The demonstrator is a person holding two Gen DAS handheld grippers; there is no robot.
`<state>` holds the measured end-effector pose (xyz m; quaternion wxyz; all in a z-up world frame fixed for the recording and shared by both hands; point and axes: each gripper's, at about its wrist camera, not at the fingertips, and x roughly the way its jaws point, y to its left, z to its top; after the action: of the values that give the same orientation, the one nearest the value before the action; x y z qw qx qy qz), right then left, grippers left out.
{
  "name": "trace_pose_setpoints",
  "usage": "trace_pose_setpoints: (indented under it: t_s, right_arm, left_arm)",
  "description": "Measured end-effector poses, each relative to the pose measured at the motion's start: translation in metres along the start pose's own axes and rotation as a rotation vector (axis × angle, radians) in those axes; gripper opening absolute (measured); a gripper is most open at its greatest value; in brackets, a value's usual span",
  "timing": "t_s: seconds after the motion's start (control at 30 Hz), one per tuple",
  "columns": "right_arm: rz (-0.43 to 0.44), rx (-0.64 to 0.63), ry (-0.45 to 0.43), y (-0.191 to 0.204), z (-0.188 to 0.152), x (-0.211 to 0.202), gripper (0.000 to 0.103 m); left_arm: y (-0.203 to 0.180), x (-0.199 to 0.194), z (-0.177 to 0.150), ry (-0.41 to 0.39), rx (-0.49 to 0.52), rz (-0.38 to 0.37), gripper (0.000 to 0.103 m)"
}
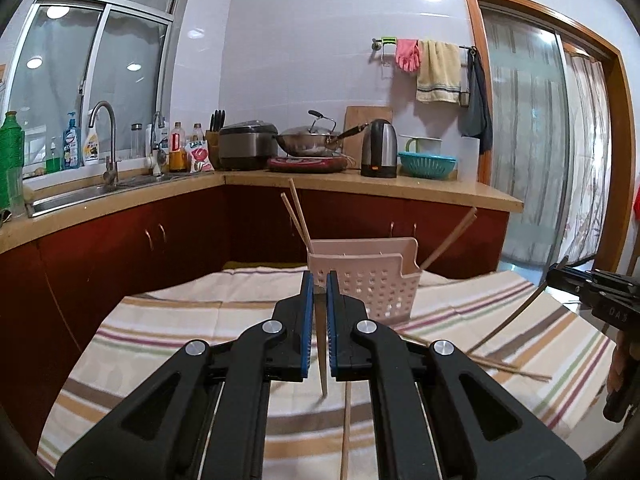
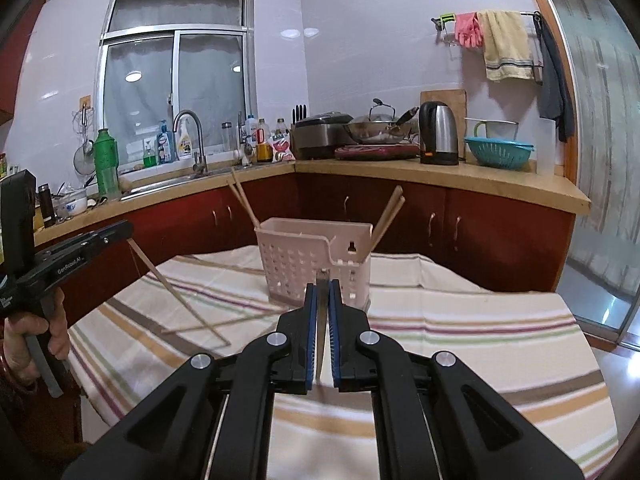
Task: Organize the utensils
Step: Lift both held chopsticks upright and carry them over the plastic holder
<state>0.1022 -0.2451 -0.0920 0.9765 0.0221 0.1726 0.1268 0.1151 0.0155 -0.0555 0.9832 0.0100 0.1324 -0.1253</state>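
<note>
A pink perforated utensil basket (image 1: 372, 284) (image 2: 312, 260) stands on the striped cloth. Chopsticks lean out of it at the left (image 1: 298, 216) (image 2: 244, 200) and at the right (image 1: 452, 236) (image 2: 388, 216). My left gripper (image 1: 319, 278) is shut on a wooden chopstick (image 1: 322, 360) just in front of the basket. Seen in the right wrist view, the left gripper (image 2: 124, 230) holds this chopstick (image 2: 176, 292) slanting down to the cloth. My right gripper (image 2: 322, 286) is shut on another chopstick (image 2: 320, 340). In the left wrist view the right gripper (image 1: 554, 274) carries that stick (image 1: 504, 320).
Loose chopsticks (image 1: 346, 432) (image 1: 508, 366) (image 2: 224, 322) lie on the striped tablecloth (image 1: 160, 344) (image 2: 460, 320). Behind runs an L-shaped counter (image 1: 400, 188) with a sink (image 1: 80, 192), kettle (image 2: 438, 132), wok (image 2: 376, 126) and teal colander (image 2: 498, 152). A person's hand (image 2: 24, 328) holds the left gripper's handle.
</note>
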Motion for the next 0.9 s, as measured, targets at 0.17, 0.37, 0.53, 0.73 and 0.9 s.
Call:
trace_pose_setpoints:
  t_s: [0.17, 0.37, 0.53, 0.73, 0.9]
  right_arm:
    - [0.003, -0.005, -0.009, -0.001, 0.012, 0.019, 0.007]
    - [0.000, -0.025, -0.014, 0.002, 0.022, 0.035, 0.007]
    - [0.007, -0.009, -0.019, -0.002, 0.026, 0.042, 0.007]
    - [0.013, -0.006, -0.061, -0.004, 0.041, 0.038, 0.007]
    - [0.027, 0.007, -0.110, -0.010, 0.064, 0.036, 0.006]
  left_arm:
    - [0.003, 0.016, 0.009, -0.009, 0.000, 0.010, 0.007]
    - [0.008, 0.037, 0.008, 0.023, -0.010, 0.008, 0.007]
    - [0.010, 0.047, 0.008, 0.026, -0.014, -0.006, 0.007]
    - [0.006, 0.051, 0.030, -0.006, -0.009, -0.051, 0.006]
    - [0.002, 0.056, 0.061, -0.046, -0.023, -0.104, 0.006]
